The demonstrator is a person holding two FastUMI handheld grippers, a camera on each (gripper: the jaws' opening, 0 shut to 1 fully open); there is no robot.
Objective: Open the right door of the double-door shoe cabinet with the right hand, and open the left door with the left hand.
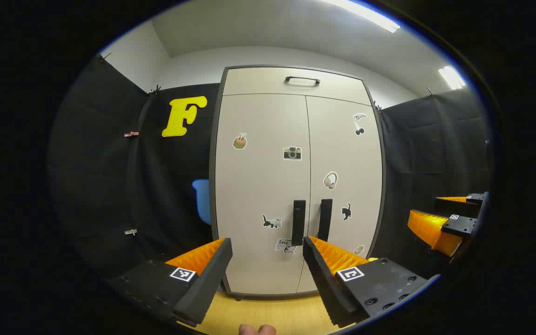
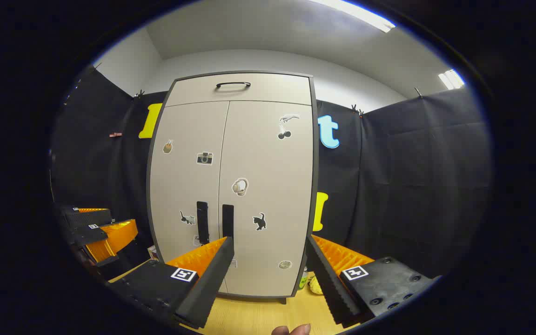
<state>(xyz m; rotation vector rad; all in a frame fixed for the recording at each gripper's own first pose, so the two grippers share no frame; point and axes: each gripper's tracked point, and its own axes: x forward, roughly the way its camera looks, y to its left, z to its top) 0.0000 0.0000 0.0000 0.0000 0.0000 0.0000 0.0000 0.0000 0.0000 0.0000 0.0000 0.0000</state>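
We hold both grippers up in front of the tall beige double-door shoe cabinet with a dark frame (image 1: 296, 181), which stands on the pale wooden floor (image 1: 268, 316) against the black cloth wall. Both doors are closed. The left door (image 1: 261, 195) and the right door (image 1: 345, 186) meet at a centre seam, and the two black vertical bar handles sit just beside it low down: the left handle (image 1: 298, 222) and the right handle (image 1: 325, 219). Small stickers dot both doors, a camera, cats and cherries among them. Above the doors runs a beige top drawer panel with a dark curved pull (image 1: 302, 80).

In the left gripper view, the left gripper (image 1: 265, 246) has its fingers spread wide with nothing between them, short of the cabinet, its right fingertip overlapping the foot of the left handle in the picture. In the right gripper view, the right gripper (image 2: 270, 244) is likewise wide open and holds nothing, facing the right door, well apart from it.

Each gripper shows at the edge of the other's view, off to the side. At the cabinet's right foot, on the floor, lie a small green can (image 2: 303, 278) and a yellow lumpy thing (image 2: 315, 284). Nothing stands between the fingers and the handles.
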